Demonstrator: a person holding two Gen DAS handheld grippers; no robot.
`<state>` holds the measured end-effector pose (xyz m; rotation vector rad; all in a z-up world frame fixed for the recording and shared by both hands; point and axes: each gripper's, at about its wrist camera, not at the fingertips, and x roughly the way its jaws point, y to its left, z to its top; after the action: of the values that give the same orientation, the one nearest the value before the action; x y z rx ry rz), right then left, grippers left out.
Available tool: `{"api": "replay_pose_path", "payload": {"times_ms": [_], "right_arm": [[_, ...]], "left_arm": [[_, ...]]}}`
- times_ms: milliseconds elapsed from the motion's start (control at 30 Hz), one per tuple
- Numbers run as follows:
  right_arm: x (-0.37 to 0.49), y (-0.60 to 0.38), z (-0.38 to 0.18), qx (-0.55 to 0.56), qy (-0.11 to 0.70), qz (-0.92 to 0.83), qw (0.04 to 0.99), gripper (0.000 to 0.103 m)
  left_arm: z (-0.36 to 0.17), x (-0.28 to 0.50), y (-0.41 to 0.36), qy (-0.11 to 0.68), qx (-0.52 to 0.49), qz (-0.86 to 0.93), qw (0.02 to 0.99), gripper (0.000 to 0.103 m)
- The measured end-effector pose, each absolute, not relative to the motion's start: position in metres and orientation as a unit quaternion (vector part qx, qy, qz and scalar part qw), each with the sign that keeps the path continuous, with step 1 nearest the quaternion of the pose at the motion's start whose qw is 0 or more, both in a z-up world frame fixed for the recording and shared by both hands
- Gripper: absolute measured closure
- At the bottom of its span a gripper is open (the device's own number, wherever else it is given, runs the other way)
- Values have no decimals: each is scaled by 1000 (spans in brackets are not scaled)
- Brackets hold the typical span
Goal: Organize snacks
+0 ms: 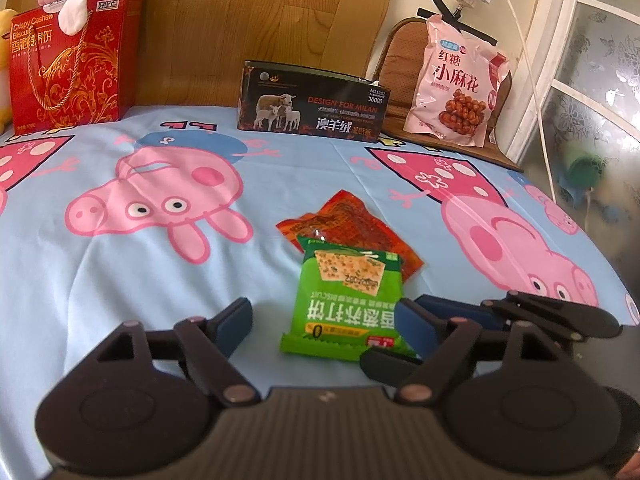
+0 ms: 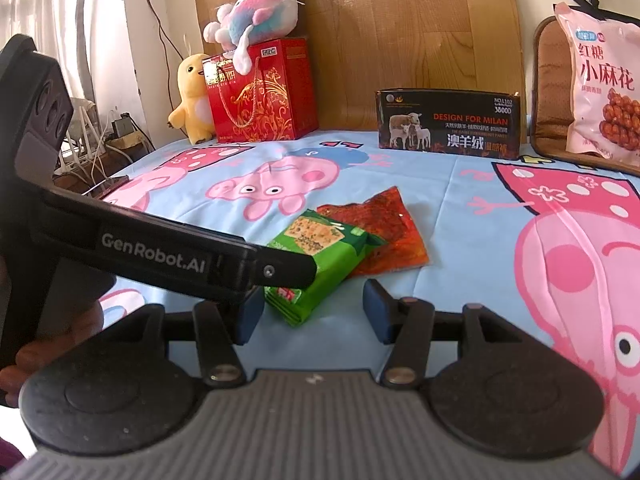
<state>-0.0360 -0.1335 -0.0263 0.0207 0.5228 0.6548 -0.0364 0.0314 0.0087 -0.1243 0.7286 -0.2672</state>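
Observation:
A green biscuit packet (image 1: 347, 300) lies on the blue cartoon sheet (image 1: 120, 280), overlapping a red-orange snack packet (image 1: 352, 228). My left gripper (image 1: 324, 324) is open, its jaws on either side of the green packet's near end, not closed on it. In the right wrist view the green packet (image 2: 320, 264) and the red packet (image 2: 384, 232) lie just ahead of my right gripper (image 2: 314, 312), which is open and empty. The left gripper's arm crosses that view from the left and reaches the green packet.
A dark open box (image 1: 312, 104) with sheep print stands at the back centre. A red biscuit gift box (image 1: 68, 60) with a plush toy (image 2: 256, 12) on top is back left. A pink snack bag (image 1: 456, 84) leans on a chair at back right. A yellow plush (image 2: 192, 96) sits by the red box.

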Motion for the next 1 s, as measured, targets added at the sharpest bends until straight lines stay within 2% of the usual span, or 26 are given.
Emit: {"api": "replay_pose_path", "payload": {"times_ms": [1000], "right_arm": [[-35, -135, -27, 9, 252, 318, 914, 45]], "left_arm": [[10, -39, 45, 356, -95, -142, 919, 22]]}}
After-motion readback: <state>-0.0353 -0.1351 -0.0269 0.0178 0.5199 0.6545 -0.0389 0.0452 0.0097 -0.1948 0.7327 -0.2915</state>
